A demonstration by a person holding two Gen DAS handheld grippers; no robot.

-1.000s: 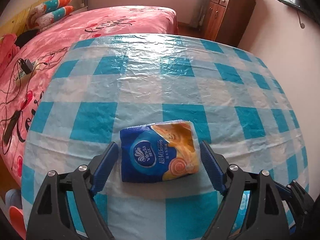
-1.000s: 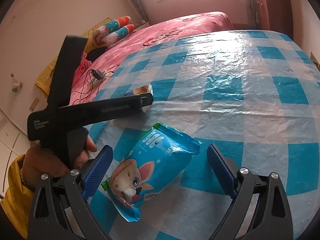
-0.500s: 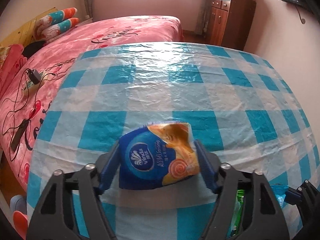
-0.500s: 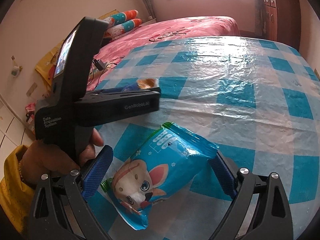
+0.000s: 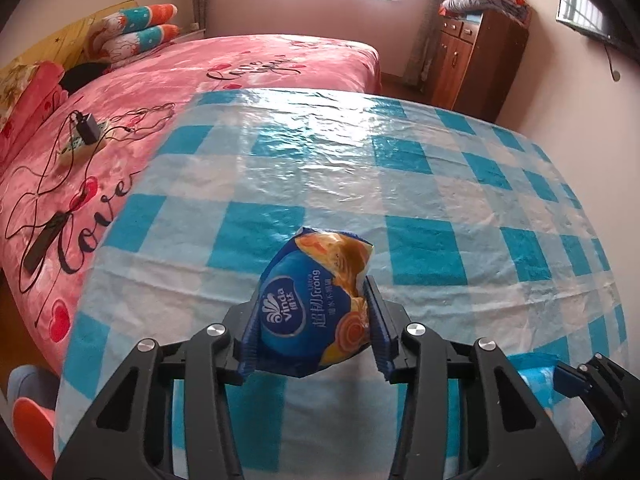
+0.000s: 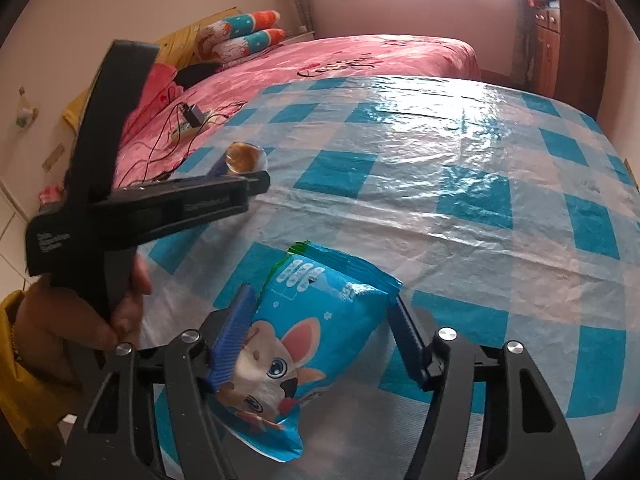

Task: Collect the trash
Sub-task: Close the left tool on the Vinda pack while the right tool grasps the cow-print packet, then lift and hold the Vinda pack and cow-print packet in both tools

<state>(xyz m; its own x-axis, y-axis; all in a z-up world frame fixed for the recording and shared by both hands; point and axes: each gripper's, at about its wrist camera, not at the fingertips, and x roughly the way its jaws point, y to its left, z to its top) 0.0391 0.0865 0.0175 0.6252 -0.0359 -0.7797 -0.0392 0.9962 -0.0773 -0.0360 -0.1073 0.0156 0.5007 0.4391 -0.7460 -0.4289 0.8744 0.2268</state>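
My left gripper (image 5: 314,330) is shut on a blue and orange Vinda tissue pack (image 5: 316,300) and holds it crumpled above the blue-checked tablecloth (image 5: 360,184). In the right wrist view the left gripper (image 6: 240,176) shows from the side with the pack's end (image 6: 244,157) sticking out. My right gripper (image 6: 320,340) is shut on a blue snack bag with a rabbit picture (image 6: 304,344), its blue pads pressing both sides. The bag's lower end hangs over the cloth. The right gripper also shows in the left wrist view (image 5: 580,376) at the bottom right.
A pink bed (image 5: 200,80) lies to the left and behind the table, with a charger and cables (image 5: 86,132) on it. A wooden cabinet (image 5: 476,64) stands at the back right. The table's left edge (image 5: 92,280) drops off beside the bed.
Both grippers closed from open around their packs to shut on them. The left one lifted the tissue pack off the cloth; the right one squeezed the snack bag and raised it.
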